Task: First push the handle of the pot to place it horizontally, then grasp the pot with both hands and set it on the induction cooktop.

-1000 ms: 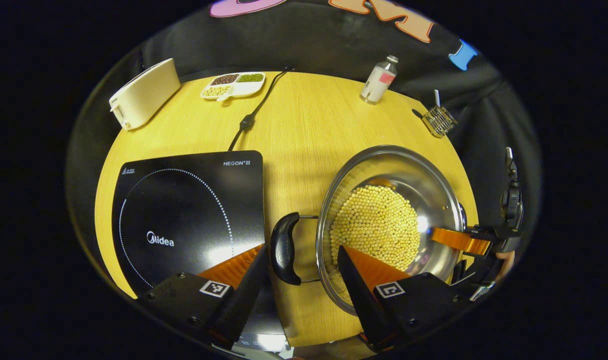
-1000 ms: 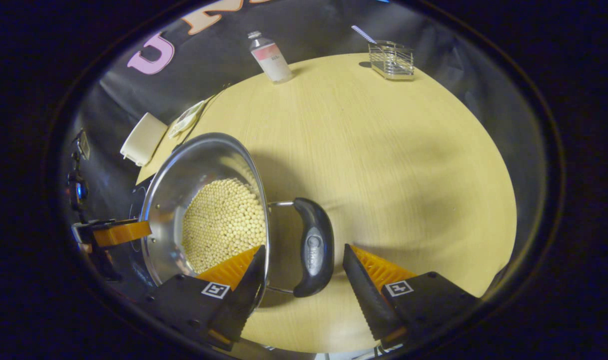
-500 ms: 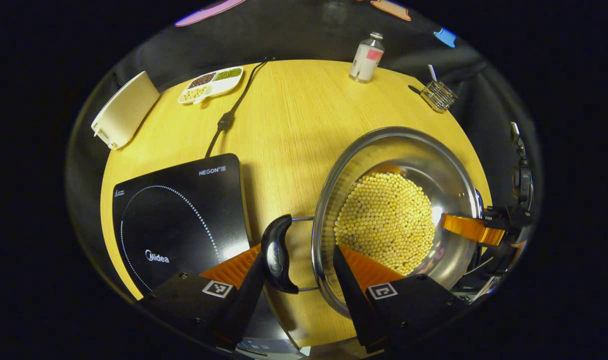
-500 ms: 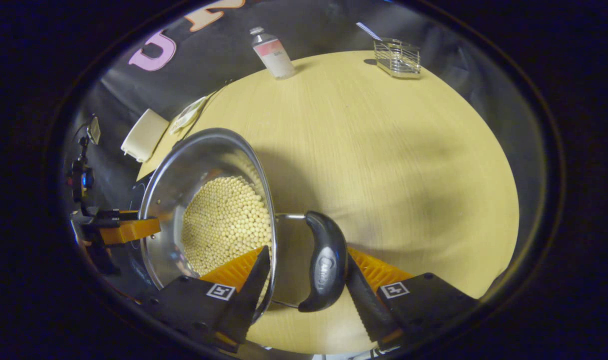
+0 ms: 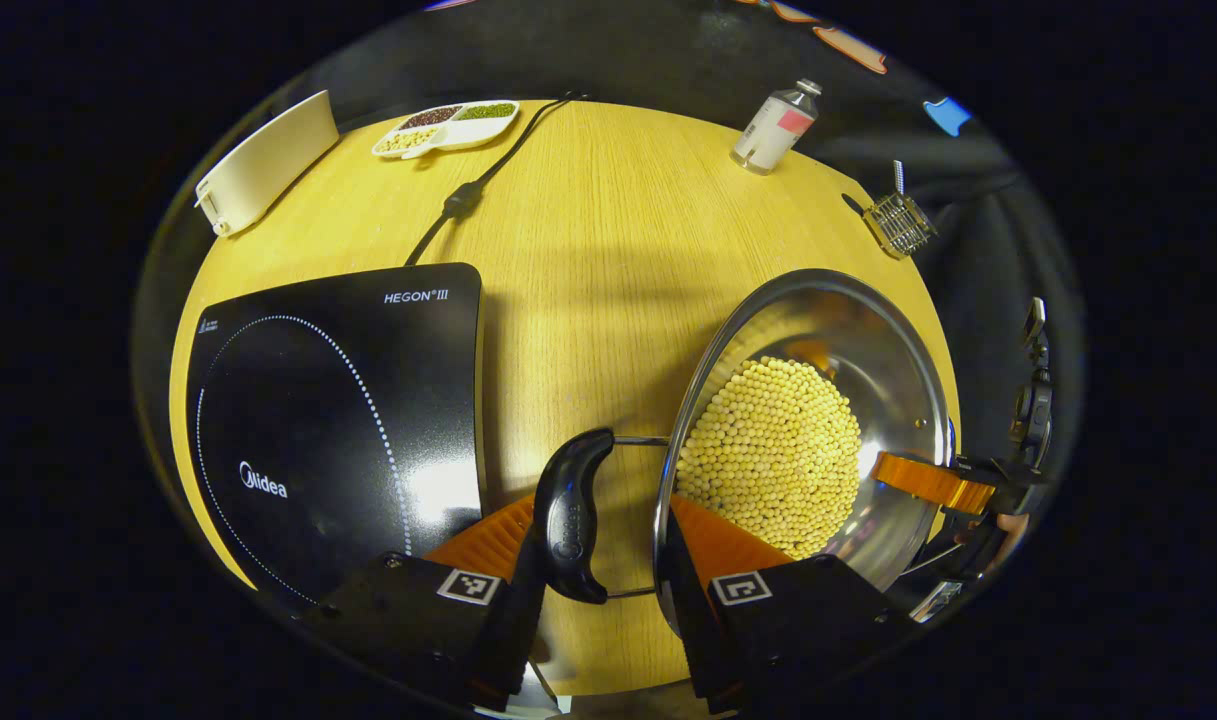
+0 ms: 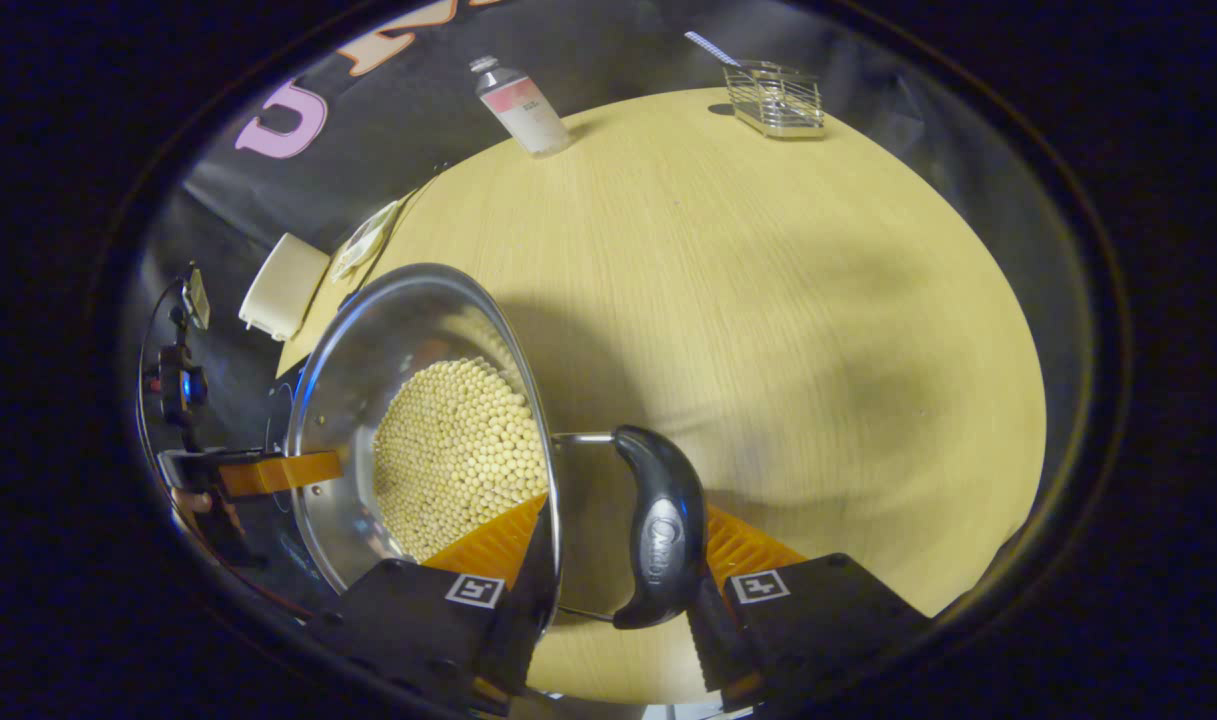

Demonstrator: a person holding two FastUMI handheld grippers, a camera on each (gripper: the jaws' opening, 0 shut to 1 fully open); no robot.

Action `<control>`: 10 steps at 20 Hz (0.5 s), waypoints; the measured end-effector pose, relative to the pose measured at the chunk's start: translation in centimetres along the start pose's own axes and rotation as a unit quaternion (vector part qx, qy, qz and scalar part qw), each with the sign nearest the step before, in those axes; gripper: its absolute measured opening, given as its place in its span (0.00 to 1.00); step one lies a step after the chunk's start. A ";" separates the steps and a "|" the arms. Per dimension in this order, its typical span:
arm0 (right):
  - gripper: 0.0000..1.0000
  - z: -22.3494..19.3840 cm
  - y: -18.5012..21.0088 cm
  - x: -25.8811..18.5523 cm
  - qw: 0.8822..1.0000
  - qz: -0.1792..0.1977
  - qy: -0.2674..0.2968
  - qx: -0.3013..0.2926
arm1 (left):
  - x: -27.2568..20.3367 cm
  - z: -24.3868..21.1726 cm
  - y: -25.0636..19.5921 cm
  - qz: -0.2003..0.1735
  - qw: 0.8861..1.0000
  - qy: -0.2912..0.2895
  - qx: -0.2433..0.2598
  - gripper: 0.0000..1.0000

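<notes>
**Both claws on the pot's side handles**

The table (image 5: 608, 250) carries the cooktop (image 5: 338, 420) on one side and the pot (image 5: 818, 440) just beside it, apart. The pot is steel, rigid, smooth-walled and half full of beans (image 5: 778, 455) — heavy, I judge, and apt to spill if tipped. The two black loop handles are the right hold, lifted level.

The left gripper (image 5: 598, 560) straddles the left handle (image 5: 568, 520) and the rim, its outer finger touching the handle; whether it pinches, I cannot tell. The right gripper (image 6: 623, 575) stands likewise over the right handle (image 6: 658, 530) — narrowly parted, grip unclear
</notes>
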State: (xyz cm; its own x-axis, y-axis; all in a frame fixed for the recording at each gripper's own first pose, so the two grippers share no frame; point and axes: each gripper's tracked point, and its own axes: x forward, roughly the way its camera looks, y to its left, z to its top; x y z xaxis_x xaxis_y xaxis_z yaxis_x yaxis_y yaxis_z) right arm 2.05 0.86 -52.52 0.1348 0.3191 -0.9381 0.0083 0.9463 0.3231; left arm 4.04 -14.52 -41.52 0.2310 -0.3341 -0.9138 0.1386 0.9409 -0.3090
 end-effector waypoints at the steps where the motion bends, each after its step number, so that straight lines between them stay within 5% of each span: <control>1: 0.59 0.2 -0.2 0.0 1.000 -0.007 0.004 0.013 | -0.2 0.0 0.1 0.001 1.000 -0.001 -0.002 0.62; 10: 0.55 0.1 -0.5 -1.0 1.000 0.001 -0.021 0.020 | -1.1 -0.6 -0.6 0.011 0.999 -0.030 -0.014 0.61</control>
State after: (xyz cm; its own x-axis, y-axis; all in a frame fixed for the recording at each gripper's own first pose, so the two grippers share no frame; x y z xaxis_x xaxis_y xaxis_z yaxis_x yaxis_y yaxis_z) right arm 2.01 0.04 -51.79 0.1760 0.3180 -0.9316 0.0470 0.9426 0.3306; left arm 3.08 -14.63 -40.49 0.2912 -0.3156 -0.9031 0.1062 0.9488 -0.2974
